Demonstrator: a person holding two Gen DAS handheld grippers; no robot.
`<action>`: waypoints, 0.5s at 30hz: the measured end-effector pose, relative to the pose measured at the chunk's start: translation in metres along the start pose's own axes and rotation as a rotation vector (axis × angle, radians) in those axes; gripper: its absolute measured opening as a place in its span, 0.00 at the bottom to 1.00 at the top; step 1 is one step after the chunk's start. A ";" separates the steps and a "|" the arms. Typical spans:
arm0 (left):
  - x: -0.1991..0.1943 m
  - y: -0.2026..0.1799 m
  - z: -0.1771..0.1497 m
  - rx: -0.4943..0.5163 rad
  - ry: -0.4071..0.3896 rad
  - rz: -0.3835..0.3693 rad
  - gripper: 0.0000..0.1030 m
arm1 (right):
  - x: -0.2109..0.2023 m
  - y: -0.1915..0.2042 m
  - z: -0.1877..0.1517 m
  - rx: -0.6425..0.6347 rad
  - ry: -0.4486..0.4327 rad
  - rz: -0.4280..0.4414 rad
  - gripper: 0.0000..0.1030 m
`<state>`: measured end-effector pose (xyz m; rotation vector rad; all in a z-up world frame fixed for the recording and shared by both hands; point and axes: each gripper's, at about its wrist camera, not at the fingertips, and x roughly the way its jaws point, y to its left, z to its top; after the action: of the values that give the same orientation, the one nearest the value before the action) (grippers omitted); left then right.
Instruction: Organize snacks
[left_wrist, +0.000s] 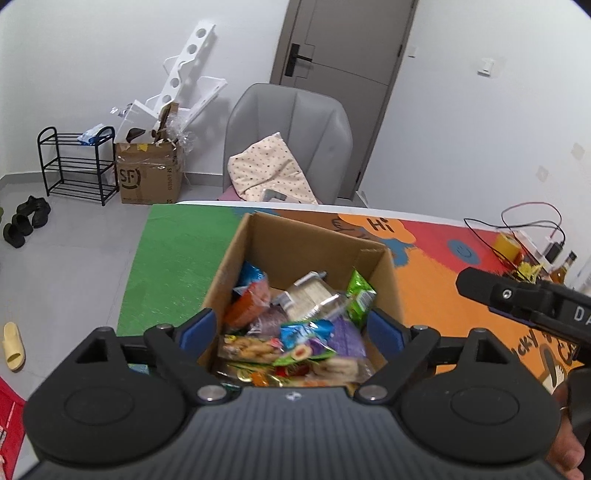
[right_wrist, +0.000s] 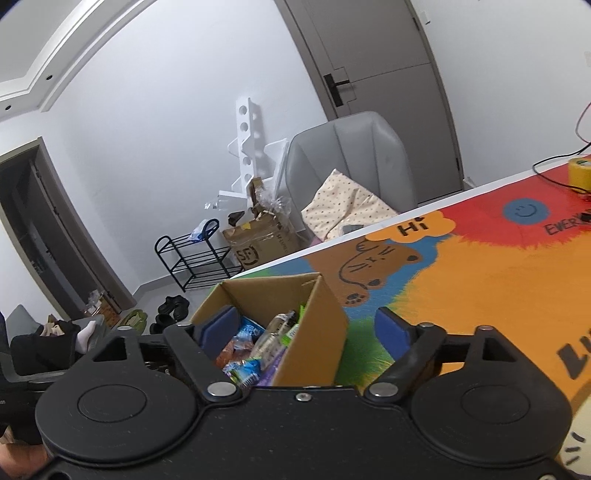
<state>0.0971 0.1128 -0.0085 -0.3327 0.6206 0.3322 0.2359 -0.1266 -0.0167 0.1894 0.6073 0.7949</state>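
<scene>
An open cardboard box (left_wrist: 306, 243) stands on the colourful table mat (left_wrist: 436, 280). It holds several snack packets: a green packet (left_wrist: 360, 297), a clear pack of wafers (left_wrist: 312, 295), an orange packet (left_wrist: 245, 306), a blue packet (left_wrist: 306, 330) and a biscuit pack (left_wrist: 251, 347). My left gripper (left_wrist: 291, 328) is open and empty, hovering over the box. My right gripper (right_wrist: 308, 326) is open and empty, above the box's right wall (right_wrist: 314, 332); it also shows in the left wrist view (left_wrist: 517, 299). The box's snacks (right_wrist: 255, 343) show in the right wrist view.
A grey chair (left_wrist: 291, 136) with a dotted cushion (left_wrist: 269, 170) stands behind the table. A roll of yellow tape (right_wrist: 580, 171), cables (left_wrist: 524, 225) and a bottle (left_wrist: 565, 266) sit at the table's far right. A shoe rack (left_wrist: 75, 164) and an SF carton (left_wrist: 149, 173) stand on the floor.
</scene>
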 end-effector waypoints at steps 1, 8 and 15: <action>-0.002 -0.003 -0.002 0.008 -0.001 0.000 0.88 | -0.003 -0.001 -0.001 -0.001 -0.002 -0.006 0.84; -0.014 -0.018 -0.010 0.049 -0.002 -0.010 0.89 | -0.027 -0.010 -0.008 0.007 -0.029 -0.033 0.95; -0.031 -0.030 -0.022 0.091 0.011 -0.012 0.92 | -0.052 -0.010 -0.017 0.001 -0.041 -0.051 1.00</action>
<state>0.0742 0.0715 -0.0003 -0.2508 0.6418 0.2897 0.2044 -0.1715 -0.0113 0.1903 0.5717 0.7395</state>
